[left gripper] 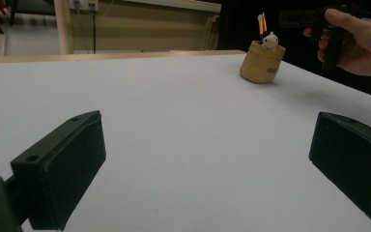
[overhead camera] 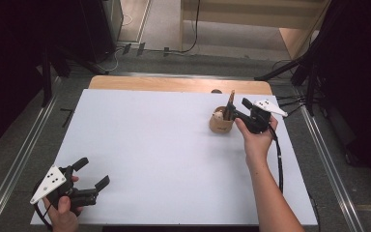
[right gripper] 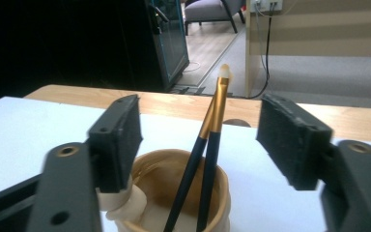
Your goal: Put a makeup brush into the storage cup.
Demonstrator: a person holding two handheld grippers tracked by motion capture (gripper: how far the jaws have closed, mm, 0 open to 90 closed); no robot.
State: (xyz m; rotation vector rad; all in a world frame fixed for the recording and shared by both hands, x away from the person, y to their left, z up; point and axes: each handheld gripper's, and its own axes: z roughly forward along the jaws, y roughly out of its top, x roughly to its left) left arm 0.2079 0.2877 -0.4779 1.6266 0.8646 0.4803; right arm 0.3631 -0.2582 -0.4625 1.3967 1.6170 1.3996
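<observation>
**Matt black jaws, glossy cup, pale sheet**

My right gripper (right gripper: 200,140) has jaws of matt black plastic, their inner pads finely rough, like foam. My left gripper (left gripper: 207,169) looks the same: dull black, slightly grainy, with small round holes in the housing. On top of each sits a plate of flat light-grey material, smooth and unshiny. The cup (right gripper: 174,193) between my right jaws looks like tan ceramic or lacquered wood, its inside glossy. The two brushes (right gripper: 207,145) in it have dark satin handles and bright golden metal ferrules. The surface (overhead camera: 164,145) wears a smooth, matt, pale sheet; at its far edge shows bare light wood (overhead camera: 174,83)
</observation>
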